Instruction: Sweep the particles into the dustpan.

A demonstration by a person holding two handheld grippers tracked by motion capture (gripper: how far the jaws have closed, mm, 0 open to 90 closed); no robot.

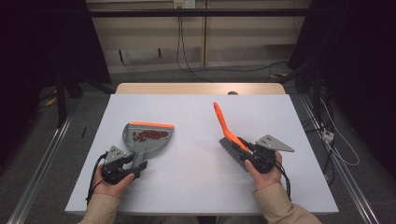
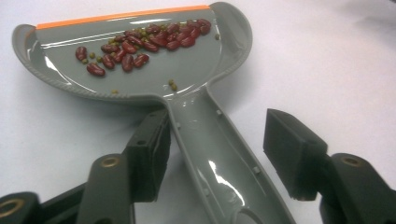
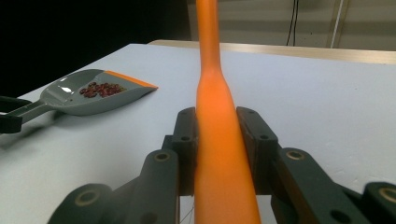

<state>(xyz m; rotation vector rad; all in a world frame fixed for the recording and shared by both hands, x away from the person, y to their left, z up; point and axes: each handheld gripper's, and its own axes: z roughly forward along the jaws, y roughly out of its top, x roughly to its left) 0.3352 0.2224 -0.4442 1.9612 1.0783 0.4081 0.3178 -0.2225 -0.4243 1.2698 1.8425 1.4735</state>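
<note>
Your left gripper sits at the lower left of the high view with its jaws spread to either side of the glossy grey plastic dustpan's handle; in the left gripper view one pad is at the handle's edge and the other stands clear of it. That dustpan lies flat on the white table, left of centre, its scoop rounded, edged with an orange strip and holding a scatter of dark red beans with a few small green ones. Your right gripper, at the lower right, is clamped on the smooth orange handle of the brush, whose grey bristles rest on the table while the handle angles up and away. Both of your hands grip from below, sleeves at the bottom edge.
</note>
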